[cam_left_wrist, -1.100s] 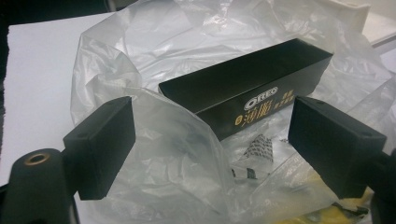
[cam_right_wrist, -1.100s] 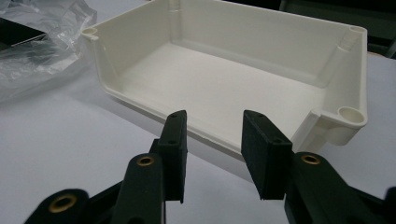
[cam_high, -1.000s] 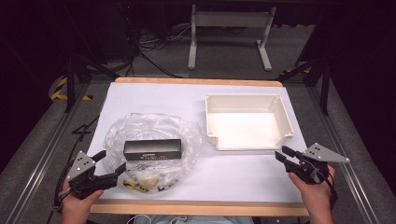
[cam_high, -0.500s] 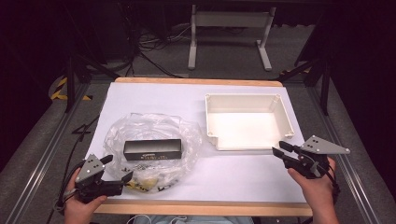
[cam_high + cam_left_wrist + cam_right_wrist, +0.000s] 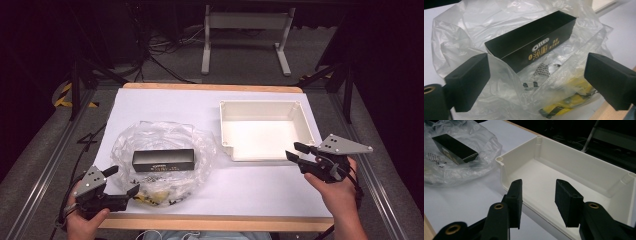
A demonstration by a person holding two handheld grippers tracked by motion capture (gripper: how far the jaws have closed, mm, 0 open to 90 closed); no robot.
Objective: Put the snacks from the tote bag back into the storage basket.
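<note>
Left gripper (image 5: 122, 181) at the table's near left corner, jaws spread wide, nothing between the pads, aimed at the clear plastic bag (image 5: 165, 157) just ahead. Bag crumpled and open on the white table sheet (image 5: 165, 107), left of centre, its film lying loosely over and around the contents. Inside, a black Oreo box (image 5: 163, 160), long and narrow, flat on its broad face, long axis running left to right across the table, printed side toward the near edge. In the left gripper view, the same box (image 5: 531, 40) slanting from lower left to upper right, one end toward the gripper, folds of plastic between it and the jaws. Yellow-and-black packets (image 5: 157, 196) just in front of the box, nearer the table edge, also under the film. Further right, well apart from the bag, a white tray (image 5: 305, 125) with low walls. Right gripper (image 5: 295, 151) raised beside the tray's near right corner, jaws just opening to a narrow gap, empty, pointing over the tray's wall.
</note>
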